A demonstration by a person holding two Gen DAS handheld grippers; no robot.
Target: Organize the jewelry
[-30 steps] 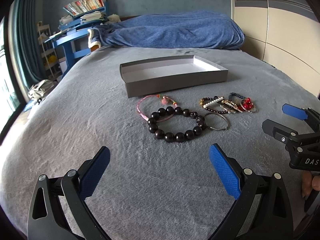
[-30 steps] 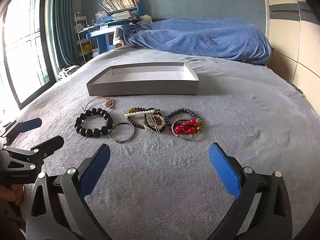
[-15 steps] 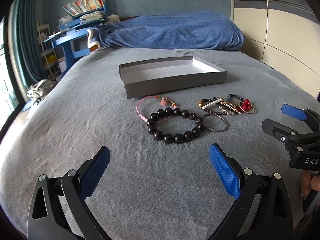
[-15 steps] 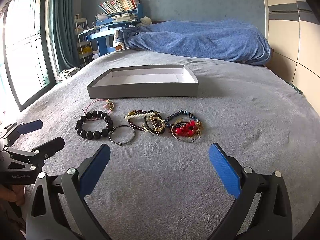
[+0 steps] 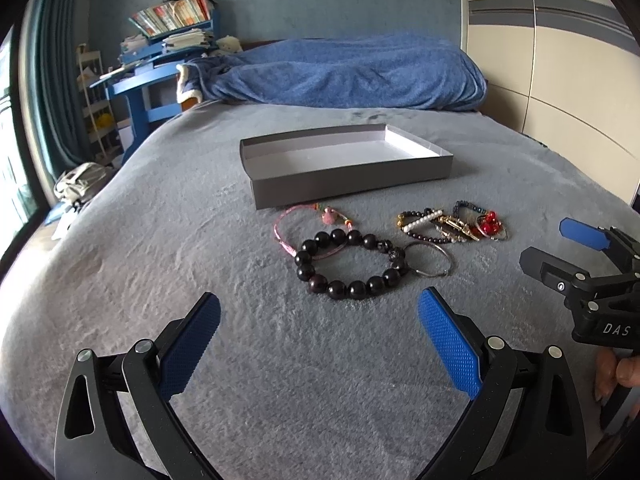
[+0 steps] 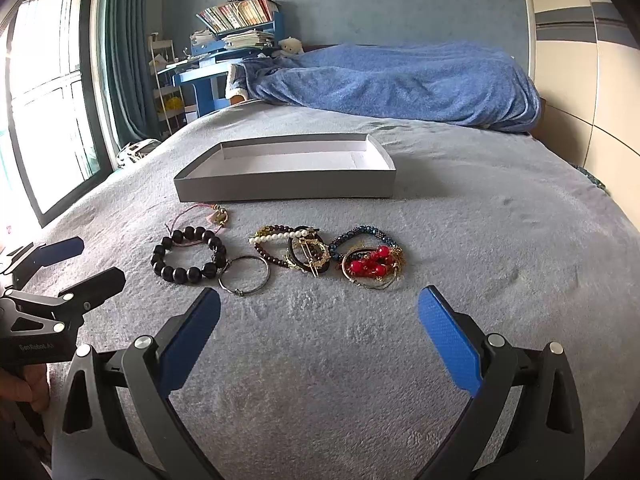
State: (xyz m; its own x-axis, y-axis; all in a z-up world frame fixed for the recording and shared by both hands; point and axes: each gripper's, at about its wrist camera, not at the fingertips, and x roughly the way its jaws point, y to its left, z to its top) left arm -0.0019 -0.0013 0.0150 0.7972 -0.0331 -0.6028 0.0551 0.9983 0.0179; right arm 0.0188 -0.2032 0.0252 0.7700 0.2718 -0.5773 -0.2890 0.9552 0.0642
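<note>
Step in hand: approach, nothing yet moved. Left tongs (image 5: pixel 318 338) and right tongs (image 6: pixel 319 334) both released, empty, above the bed (image 6: pixel 500 240). Jewelry lies in a row just before the box (image 6: pixel 286 190), long axis parallel to its near wall: beads (image 5: pixel 350 264) at left, ring (image 5: pixel 428 259) touching them. Box empty. Judged next: descend, close on one piece

Bare grey bedspread (image 6: pixel 480 240) between both wide-open grippers and the row of bracelets (image 6: pixel 280 256), grey box (image 6: pixel 288 184) walling the far side just behind them, blue blanket (image 6: pixel 400 84) heaped farther back
</note>
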